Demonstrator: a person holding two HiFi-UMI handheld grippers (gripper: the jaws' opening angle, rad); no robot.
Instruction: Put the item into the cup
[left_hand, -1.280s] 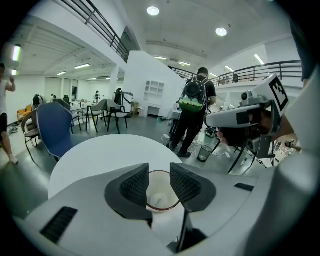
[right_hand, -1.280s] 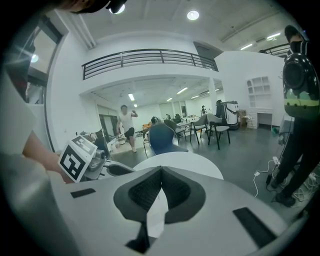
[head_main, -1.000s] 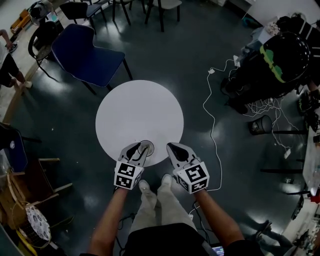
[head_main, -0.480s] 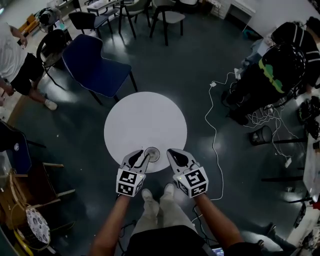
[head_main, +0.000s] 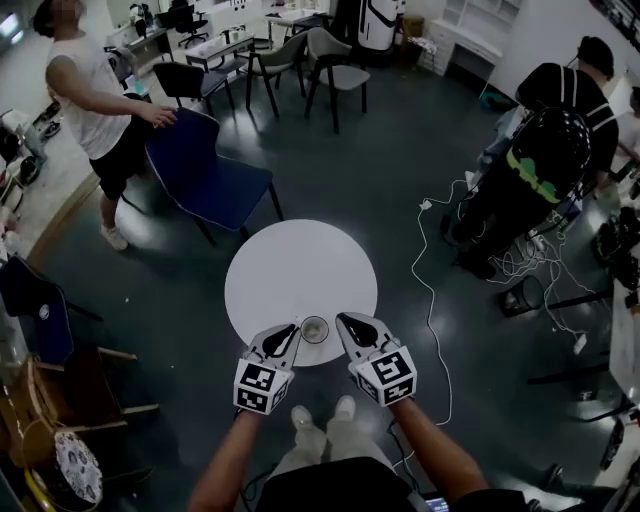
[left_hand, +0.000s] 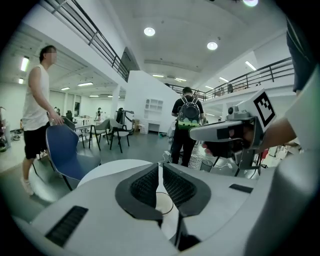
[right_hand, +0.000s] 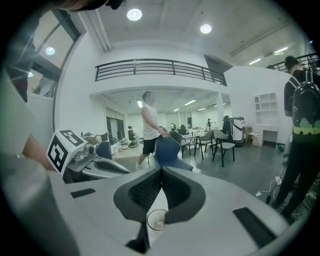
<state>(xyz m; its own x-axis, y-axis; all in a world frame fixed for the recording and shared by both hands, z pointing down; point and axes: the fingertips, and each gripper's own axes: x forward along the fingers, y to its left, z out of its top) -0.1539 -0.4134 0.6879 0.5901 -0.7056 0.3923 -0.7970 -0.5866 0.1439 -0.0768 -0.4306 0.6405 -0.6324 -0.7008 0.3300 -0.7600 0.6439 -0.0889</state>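
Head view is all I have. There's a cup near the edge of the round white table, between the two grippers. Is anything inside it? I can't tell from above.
Observer: Yes. The right gripper view looks past the right gripper down into the cup, and a small pale item lies inside. I can't tell what it is.
Operator: Is either gripper holding anything?
Observer: The left gripper isn't. In its own view the fingers have just been closing to a thin slit, with nothing between them.
Operator: And the right one?
Observer: It's empty too. Its fingers meet at the tips.
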